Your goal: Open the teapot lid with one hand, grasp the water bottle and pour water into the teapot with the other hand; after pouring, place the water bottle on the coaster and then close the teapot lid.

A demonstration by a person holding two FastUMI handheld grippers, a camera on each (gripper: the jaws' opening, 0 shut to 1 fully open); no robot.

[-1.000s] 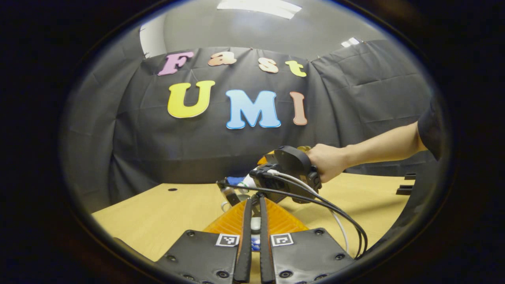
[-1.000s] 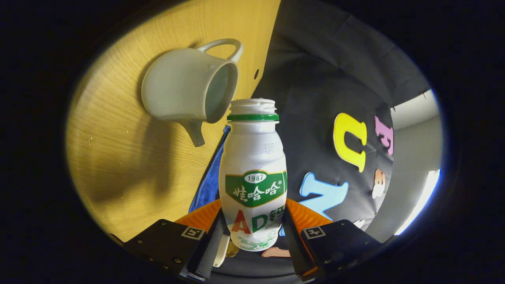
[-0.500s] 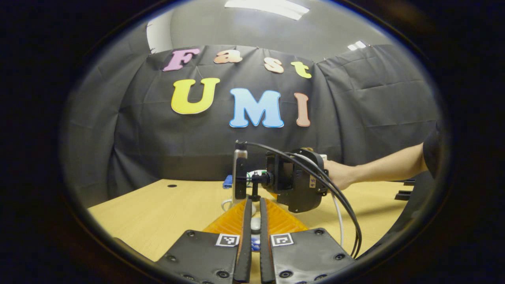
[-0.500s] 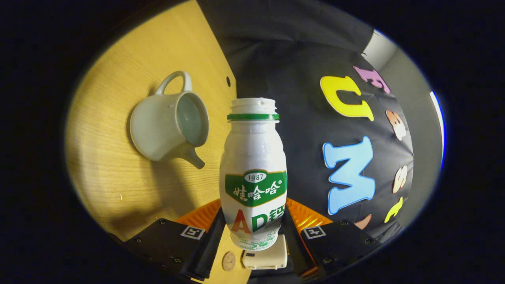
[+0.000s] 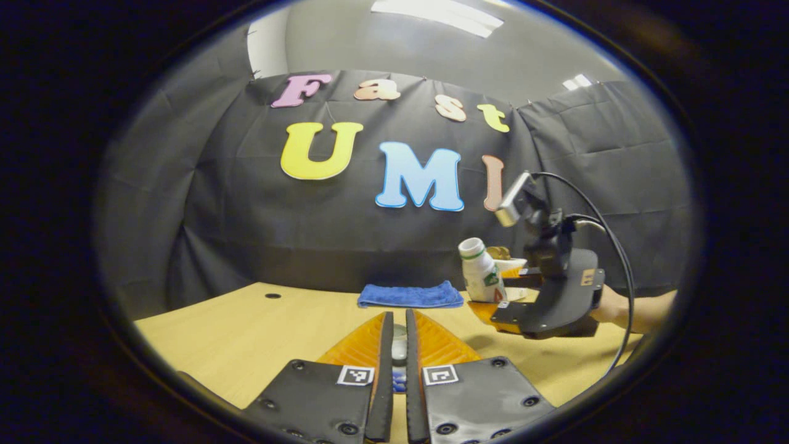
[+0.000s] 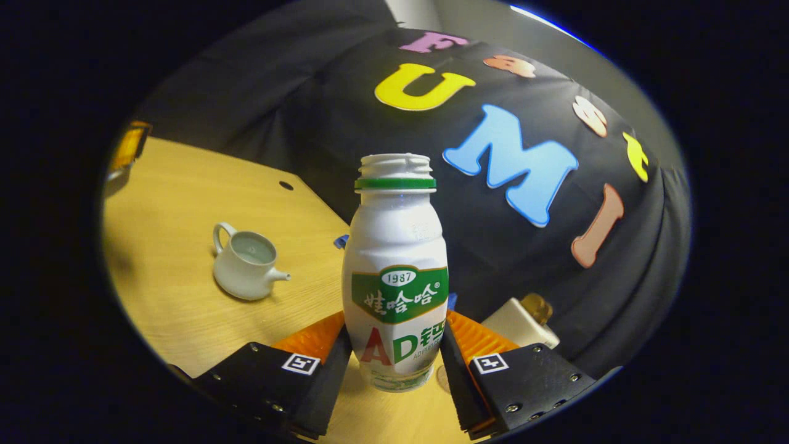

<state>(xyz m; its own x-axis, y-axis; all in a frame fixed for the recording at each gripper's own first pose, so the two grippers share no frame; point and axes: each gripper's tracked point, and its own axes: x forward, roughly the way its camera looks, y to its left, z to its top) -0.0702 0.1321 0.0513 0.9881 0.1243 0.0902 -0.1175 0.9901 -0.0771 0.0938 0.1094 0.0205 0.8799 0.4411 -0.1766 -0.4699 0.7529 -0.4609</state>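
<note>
From the left gripper view, the left gripper hangs above the tabletop with its two fingers drawn nearly together on something small and pale; I take it for the teapot lid, though too little of it shows to be sure. Beyond it a blue cloth lies along the far edge of the tabletop. Off toward the right edge the right gripper carries the water bottle upright, a hand behind it.

From the right gripper view, both fingers of the right gripper press on the lower body of the water bottle, which is uncapped and upright. The teapot stands open near the left side of the tabletop, well apart from the bottle, with what looks like liquid inside.

Pouring seems done. What is left: setting the bottle on the coaster, which I cannot make out, then closing the teapot. The tabletop around the teapot is bare, so the lid has open room to come down; the far edge lies close behind it.
</note>
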